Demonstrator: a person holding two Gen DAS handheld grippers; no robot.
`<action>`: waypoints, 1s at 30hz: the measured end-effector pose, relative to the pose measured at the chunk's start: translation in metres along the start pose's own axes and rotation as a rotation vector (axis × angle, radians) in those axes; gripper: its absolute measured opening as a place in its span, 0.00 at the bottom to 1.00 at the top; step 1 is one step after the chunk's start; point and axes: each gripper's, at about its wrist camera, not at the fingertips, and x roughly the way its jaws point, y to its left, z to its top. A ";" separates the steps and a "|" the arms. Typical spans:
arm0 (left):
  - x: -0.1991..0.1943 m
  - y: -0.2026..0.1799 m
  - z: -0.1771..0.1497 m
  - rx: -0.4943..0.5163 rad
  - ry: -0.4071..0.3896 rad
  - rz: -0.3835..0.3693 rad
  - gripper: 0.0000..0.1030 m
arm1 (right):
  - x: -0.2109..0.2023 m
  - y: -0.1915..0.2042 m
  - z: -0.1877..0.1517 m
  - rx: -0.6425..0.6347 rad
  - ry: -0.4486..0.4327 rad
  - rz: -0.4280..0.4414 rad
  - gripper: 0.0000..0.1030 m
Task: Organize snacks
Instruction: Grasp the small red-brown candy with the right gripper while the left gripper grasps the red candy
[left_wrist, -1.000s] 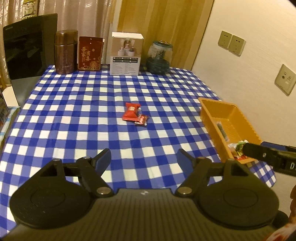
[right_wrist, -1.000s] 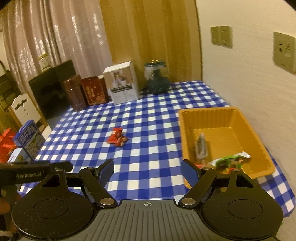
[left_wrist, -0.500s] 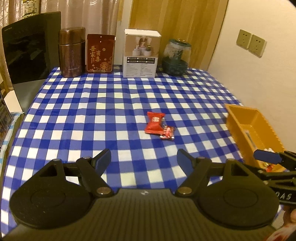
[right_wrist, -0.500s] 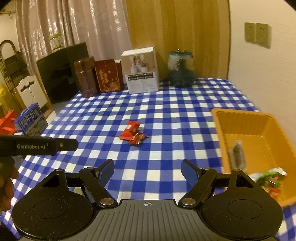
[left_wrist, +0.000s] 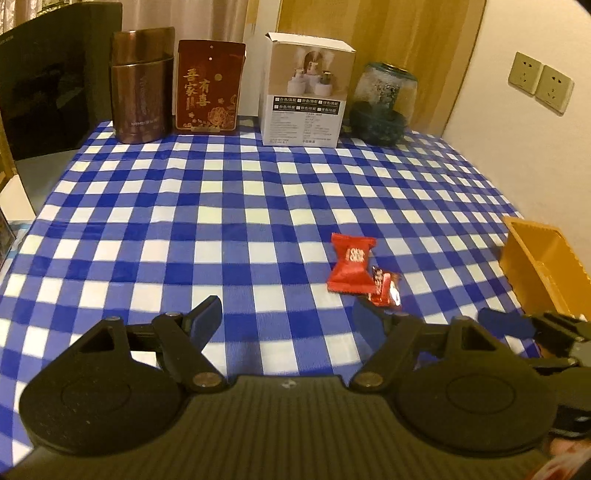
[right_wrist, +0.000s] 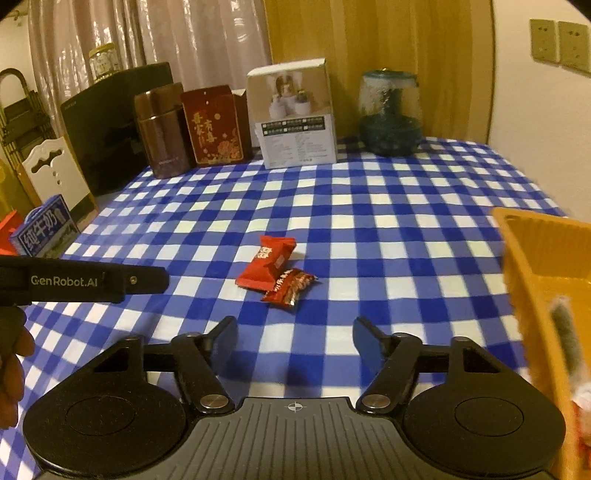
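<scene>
Two red snack packets lie together mid-table: a larger red packet (left_wrist: 351, 265) (right_wrist: 266, 263) and a smaller shiny red candy (left_wrist: 386, 288) (right_wrist: 290, 286) touching its near side. An orange tray (left_wrist: 543, 262) (right_wrist: 535, 266) stands at the right with a dark stick snack (right_wrist: 563, 332) and other wrappers in it. My left gripper (left_wrist: 286, 318) is open and empty, just short of the packets. My right gripper (right_wrist: 294, 341) is open and empty, the candy a little ahead of it. The left gripper's side shows in the right wrist view (right_wrist: 92, 282).
Along the table's far edge stand a brown canister (left_wrist: 139, 86), a dark red gift pouch (left_wrist: 208, 86), a white box (left_wrist: 306, 92) and a glass jar (left_wrist: 384, 101). A wall (left_wrist: 517, 129) with sockets runs on the right. A blue milk carton (right_wrist: 44, 232) sits beyond the left edge.
Both grippers have moved left and forward toward the two red packets. The orange tray has slid to the right edge of both views. Both stay open.
</scene>
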 end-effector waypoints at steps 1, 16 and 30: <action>0.004 0.001 0.002 -0.003 -0.004 -0.001 0.73 | 0.006 0.001 0.001 -0.003 0.001 -0.001 0.65; 0.035 0.018 0.004 -0.054 0.028 0.031 0.73 | 0.090 0.019 0.017 -0.107 0.032 -0.076 0.60; 0.038 0.013 0.003 -0.063 0.044 0.019 0.73 | 0.085 -0.006 0.019 -0.081 0.025 -0.118 0.38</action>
